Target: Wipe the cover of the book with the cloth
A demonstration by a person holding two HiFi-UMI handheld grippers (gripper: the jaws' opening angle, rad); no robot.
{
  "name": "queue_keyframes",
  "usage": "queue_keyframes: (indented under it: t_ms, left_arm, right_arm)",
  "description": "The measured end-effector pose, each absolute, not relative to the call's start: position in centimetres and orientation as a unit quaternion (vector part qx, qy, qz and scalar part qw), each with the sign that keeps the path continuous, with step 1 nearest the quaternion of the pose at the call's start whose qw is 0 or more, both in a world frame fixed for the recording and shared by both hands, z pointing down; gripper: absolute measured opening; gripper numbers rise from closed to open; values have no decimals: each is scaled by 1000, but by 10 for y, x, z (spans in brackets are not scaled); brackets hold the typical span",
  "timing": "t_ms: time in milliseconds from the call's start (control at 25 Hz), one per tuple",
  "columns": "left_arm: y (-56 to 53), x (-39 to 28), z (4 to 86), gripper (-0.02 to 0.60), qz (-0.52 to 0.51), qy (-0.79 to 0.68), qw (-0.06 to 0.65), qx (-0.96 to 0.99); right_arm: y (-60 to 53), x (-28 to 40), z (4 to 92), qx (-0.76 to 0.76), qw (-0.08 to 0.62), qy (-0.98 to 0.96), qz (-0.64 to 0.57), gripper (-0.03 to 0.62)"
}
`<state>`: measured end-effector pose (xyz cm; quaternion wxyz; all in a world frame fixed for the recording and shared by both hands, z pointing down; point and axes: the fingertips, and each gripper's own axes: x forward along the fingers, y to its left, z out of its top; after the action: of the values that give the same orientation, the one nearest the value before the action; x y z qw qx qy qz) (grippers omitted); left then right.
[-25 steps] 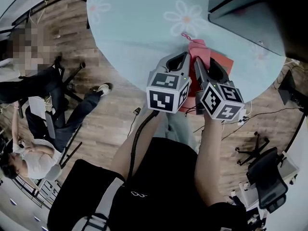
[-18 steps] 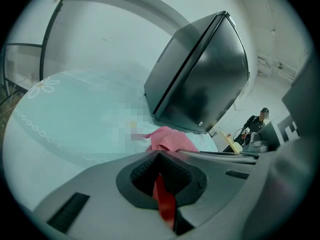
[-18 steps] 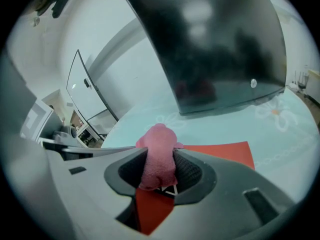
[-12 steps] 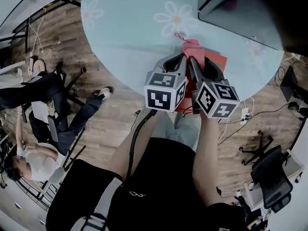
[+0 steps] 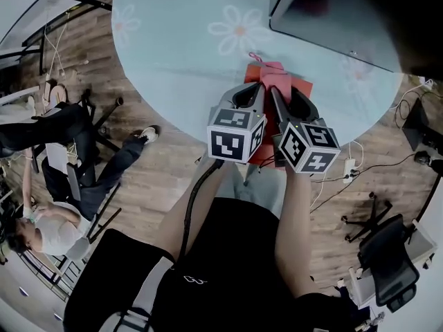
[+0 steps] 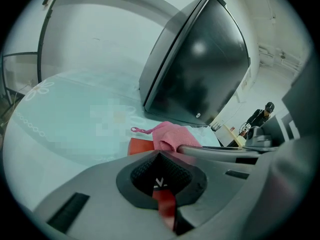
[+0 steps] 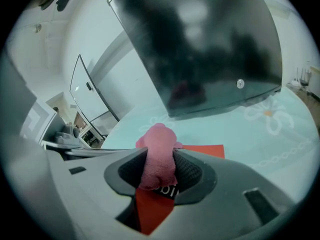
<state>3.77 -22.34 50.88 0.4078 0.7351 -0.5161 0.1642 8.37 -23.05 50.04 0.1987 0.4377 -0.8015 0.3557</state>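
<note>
Clamps pink cloth [image 7: 156,134] in right hand-held gripper [image 7: 159,158], holds left hand-held gripper [image 6: 159,155] shut and empty over red book [image 6: 138,146]. Could shove the book off the near table [image 6: 60,134] edge if not pinned.

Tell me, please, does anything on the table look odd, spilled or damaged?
Nothing stands out. The red book lies flat on the table, and the right gripper holds the pink cloth bunched on its cover. No spill or damage shows.
</note>
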Motion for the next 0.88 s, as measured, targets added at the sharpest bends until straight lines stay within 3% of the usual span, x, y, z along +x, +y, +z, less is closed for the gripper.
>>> queue_keyframes:
  t_ms: [880]
  left_arm:
    - [-227, 84, 504, 12, 163, -487, 412, 753]
  right_arm:
    - [-231, 163, 503, 498, 191, -763, 366, 159]
